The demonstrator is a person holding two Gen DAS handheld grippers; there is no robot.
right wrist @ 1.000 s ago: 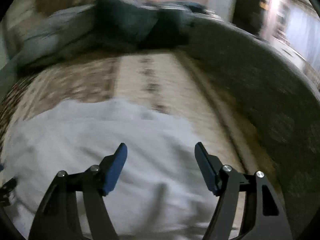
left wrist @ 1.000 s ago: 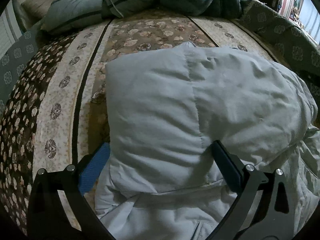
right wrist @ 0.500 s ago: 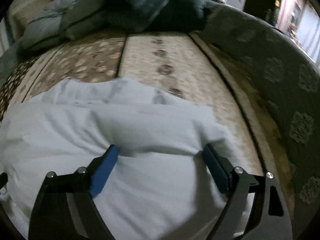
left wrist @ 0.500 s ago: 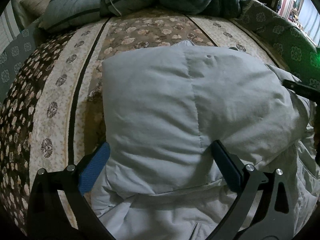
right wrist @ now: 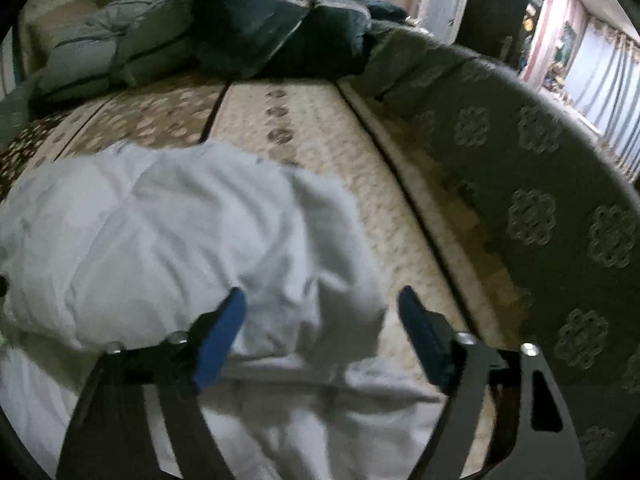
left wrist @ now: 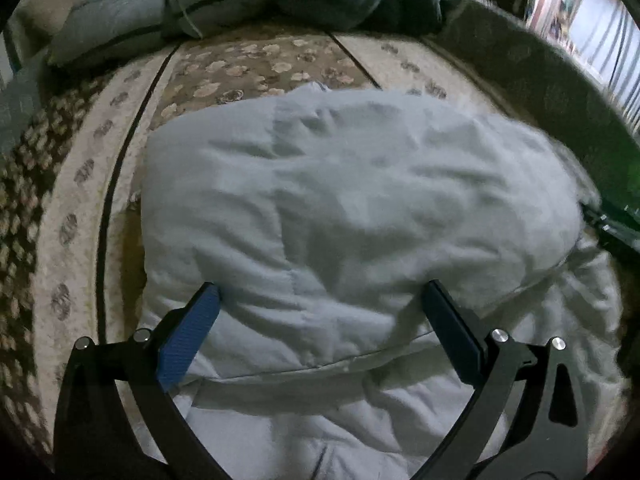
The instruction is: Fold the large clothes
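Note:
A pale grey padded jacket (left wrist: 352, 208) lies on the floral bedspread, its upper part folded back over the lower part into a thick bundle. My left gripper (left wrist: 320, 304) is open, its blue-padded fingers (left wrist: 188, 332) standing either side of the near edge of the fold and pressing into it. In the right wrist view the same jacket (right wrist: 160, 240) fills the left half. My right gripper (right wrist: 324, 312) is open over the jacket's right-hand edge, with the left finger on fabric and the right finger over the bedspread. Neither gripper holds anything.
The bedspread (left wrist: 80, 184) has brown and cream floral stripes. Rolled blue-grey quilts and pillows (right wrist: 224, 28) are piled at the far end. A dark green patterned border (right wrist: 540, 184) runs along the right edge of the bed. Curtains show at the far right.
The right gripper moved forward and to the right along the folded jacket, reaching its right edge. The left gripper drew slightly closer, its fingers pressing deeper into the fold. Both stayed open.

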